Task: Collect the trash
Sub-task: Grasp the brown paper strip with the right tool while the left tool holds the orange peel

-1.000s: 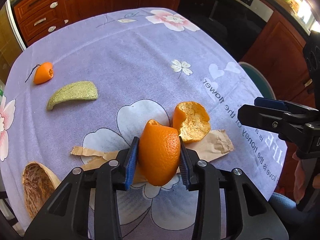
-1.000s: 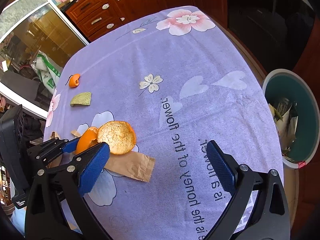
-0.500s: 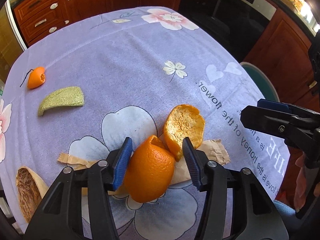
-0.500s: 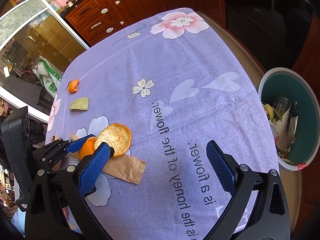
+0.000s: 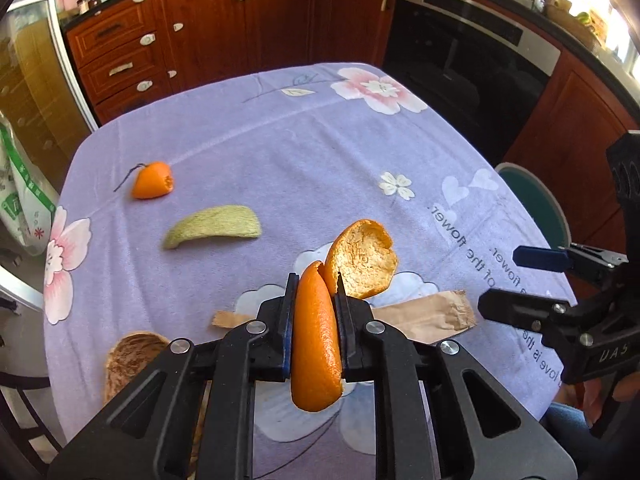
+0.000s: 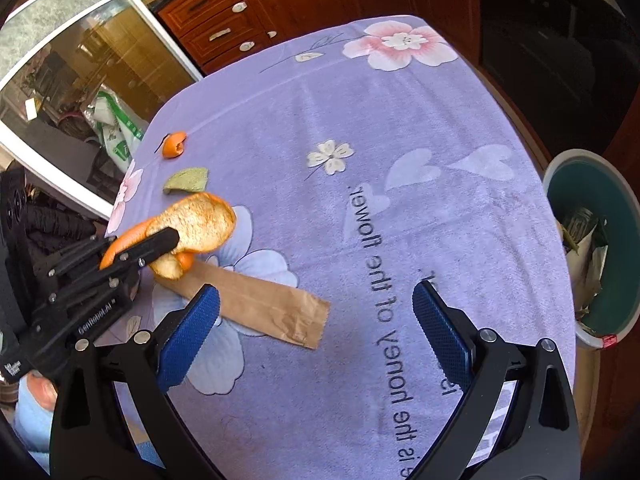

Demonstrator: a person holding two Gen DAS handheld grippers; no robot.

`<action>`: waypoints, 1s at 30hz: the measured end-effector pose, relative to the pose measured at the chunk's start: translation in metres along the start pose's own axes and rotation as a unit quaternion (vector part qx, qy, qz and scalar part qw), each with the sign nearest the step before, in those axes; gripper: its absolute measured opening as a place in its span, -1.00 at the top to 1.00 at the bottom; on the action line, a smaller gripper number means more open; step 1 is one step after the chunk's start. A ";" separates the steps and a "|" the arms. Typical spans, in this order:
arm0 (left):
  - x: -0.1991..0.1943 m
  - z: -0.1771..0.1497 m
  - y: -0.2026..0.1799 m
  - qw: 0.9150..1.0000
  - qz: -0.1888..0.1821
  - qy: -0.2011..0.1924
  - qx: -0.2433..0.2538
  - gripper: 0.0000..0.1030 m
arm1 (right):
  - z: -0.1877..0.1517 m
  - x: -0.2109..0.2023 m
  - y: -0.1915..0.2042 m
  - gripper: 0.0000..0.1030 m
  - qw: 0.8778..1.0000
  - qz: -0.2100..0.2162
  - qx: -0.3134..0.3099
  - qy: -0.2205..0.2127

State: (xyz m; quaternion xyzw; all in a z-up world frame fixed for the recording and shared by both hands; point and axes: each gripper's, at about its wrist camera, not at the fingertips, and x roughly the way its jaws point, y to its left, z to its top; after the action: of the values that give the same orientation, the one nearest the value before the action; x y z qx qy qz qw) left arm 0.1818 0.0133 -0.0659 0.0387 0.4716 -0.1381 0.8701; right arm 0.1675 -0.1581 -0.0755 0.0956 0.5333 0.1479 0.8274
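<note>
A large orange peel [image 5: 316, 332] is pinched upright between the blue pads of my left gripper [image 5: 316, 282], whose jaws are closing on it and squeezing it narrow. Its pale inner half [image 5: 362, 258] fans out past the fingertips. The right wrist view shows the same peel [image 6: 200, 220] held just above the purple tablecloth [image 6: 400, 128]. My right gripper [image 6: 316, 308] hangs open over the cloth with nothing between its fingers. A brown paper bag [image 6: 260, 300] lies flat just beyond its left pad. The teal bin [image 6: 596, 248] with trash inside stands on the floor to the right.
On the cloth lie a small orange peel piece [image 5: 152, 180], a green rind [image 5: 214, 226] and a brown husk [image 5: 132, 356] near the front left edge. Wooden cabinets [image 5: 200, 32] and a dark oven [image 5: 472, 60] stand behind the table.
The left jaws have closed in on the orange peel, flattening it, and lifted it off the tablecloth. The right gripper stays open in about the same place.
</note>
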 end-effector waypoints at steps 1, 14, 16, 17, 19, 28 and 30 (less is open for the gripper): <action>-0.004 -0.002 0.008 1.000 0.002 -0.004 -0.007 0.69 | -0.003 0.003 0.008 -0.81 1.000 0.006 -0.012 0.007; -0.036 -0.020 0.062 0.998 0.001 -0.035 -0.054 0.69 | -0.012 0.057 0.102 -0.81 0.979 -0.006 -0.196 0.061; -0.036 -0.020 0.070 0.997 -0.001 -0.037 -0.064 0.69 | -0.010 0.066 0.107 -0.81 0.975 -0.013 -0.210 0.066; -0.036 -0.020 0.075 0.997 -0.004 -0.036 -0.069 0.69 | -0.009 0.069 0.107 -0.81 0.974 -0.018 -0.213 0.068; -0.034 -0.020 0.082 0.996 -0.007 -0.035 -0.077 0.69 | -0.008 0.075 0.108 -0.81 0.973 -0.022 -0.218 0.071; -0.027 -0.014 0.080 0.996 -0.022 -0.035 -0.082 0.69 | 0.012 0.069 0.096 0.78 0.976 -0.059 -0.208 0.036; -0.027 -0.011 0.078 0.996 -0.024 -0.036 -0.084 0.69 | 0.019 0.068 0.084 0.95 0.982 -0.053 -0.179 0.040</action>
State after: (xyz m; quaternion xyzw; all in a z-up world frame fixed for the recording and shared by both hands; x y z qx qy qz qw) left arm 0.1805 0.0962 -0.0544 -0.0503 0.4506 -0.1199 0.8832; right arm 0.1991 -0.0556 -0.0997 -0.0882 0.5349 0.2009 0.8159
